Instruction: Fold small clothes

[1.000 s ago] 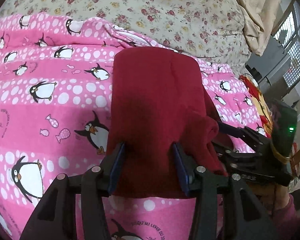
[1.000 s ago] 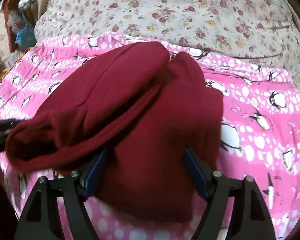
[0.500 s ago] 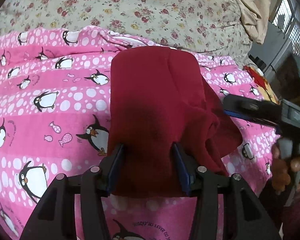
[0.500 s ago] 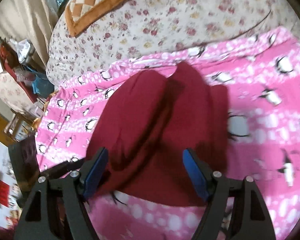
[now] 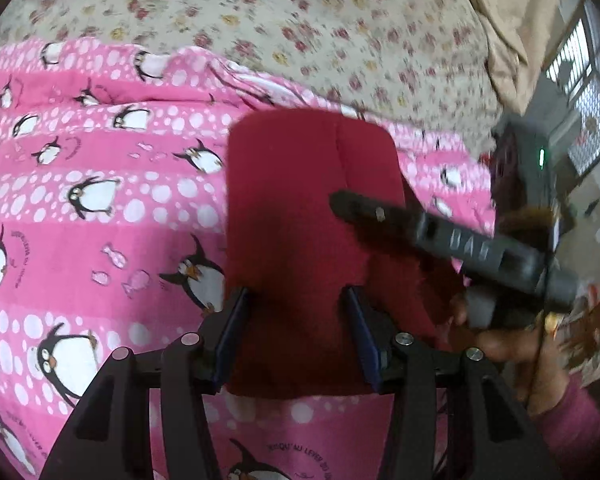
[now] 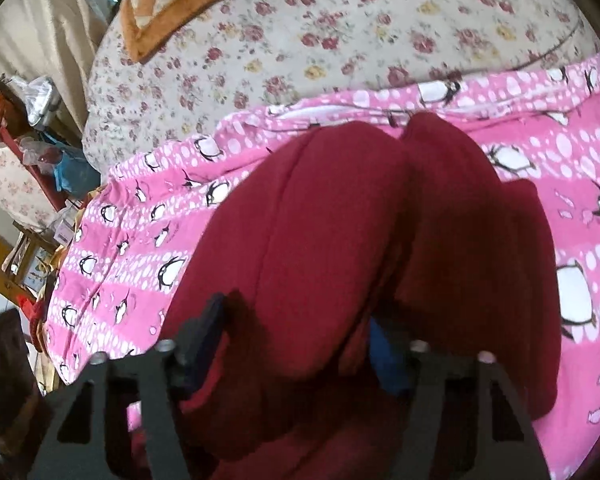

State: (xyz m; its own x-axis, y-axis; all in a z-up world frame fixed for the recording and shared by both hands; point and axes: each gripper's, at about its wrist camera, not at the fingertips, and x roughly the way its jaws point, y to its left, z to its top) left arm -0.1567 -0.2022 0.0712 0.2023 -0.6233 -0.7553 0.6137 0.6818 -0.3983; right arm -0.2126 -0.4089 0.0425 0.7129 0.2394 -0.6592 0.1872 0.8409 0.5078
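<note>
The dark red garment [image 5: 300, 216] lies on the pink penguin blanket [image 5: 100, 200], folded into a long shape. Its long way runs straight out from the left gripper [image 5: 296, 320] toward the flowery bedspread [image 5: 300, 20] behind.

The left gripper sits over the near end of the garment. Its two blue pads stand one on each side of the cloth, and I think they rest against its edges, not far apart (I cannot tell if they really pinch it).

The right gripper [image 6: 296, 340] comes in from the right side, low and slanted. Its jaws have just been closing, and a thick roll of the red cloth sits between them. In the right wrist view the cloth bulges up over the far finger and hides it, so a firm hold is likely but not sure.

The loose, bunched part lies on the right side of the garment, so the right hand [image 5: 512, 344] is nearer to it. The next fold likely goes from right to left, across the long way.
</note>
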